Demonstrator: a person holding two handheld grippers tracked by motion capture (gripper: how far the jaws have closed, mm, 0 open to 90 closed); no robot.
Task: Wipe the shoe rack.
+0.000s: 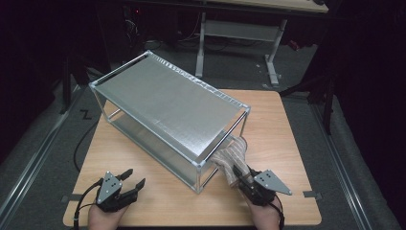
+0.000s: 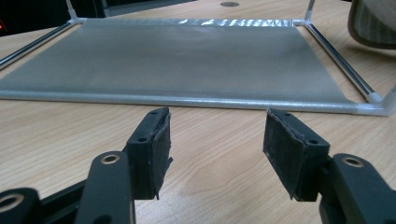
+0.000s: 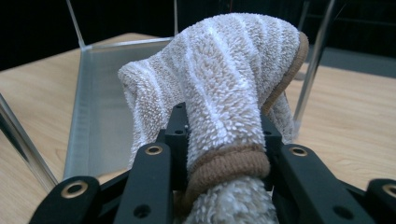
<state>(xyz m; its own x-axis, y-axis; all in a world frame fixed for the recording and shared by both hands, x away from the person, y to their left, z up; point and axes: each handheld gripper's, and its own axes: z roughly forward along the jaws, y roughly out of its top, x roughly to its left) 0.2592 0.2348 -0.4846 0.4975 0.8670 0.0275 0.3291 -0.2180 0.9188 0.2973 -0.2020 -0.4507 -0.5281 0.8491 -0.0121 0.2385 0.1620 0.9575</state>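
A two-level silver shelf rack [image 1: 167,103] stands slantwise across the wooden table [image 1: 282,129]. At its near right end my right gripper [image 1: 243,178] is shut on a rolled, striped beige and white towel [image 1: 233,154]. In the right gripper view the towel [image 3: 224,84] bulges up between the black jaws, in front of the rack's lower shelf [image 3: 100,116]. My left gripper [image 1: 131,179] rests near the table's front left, open and holding nothing. In the left gripper view its pads [image 2: 159,149] stand apart over bare wood, facing the lower shelf [image 2: 187,65].
A desk frame on metal legs [image 1: 239,33] stands on the dark floor behind the table. A black cable [image 1: 81,143] trails off the table's left edge. A chair's mesh edge [image 2: 373,21] sits at the top right of the left gripper view.
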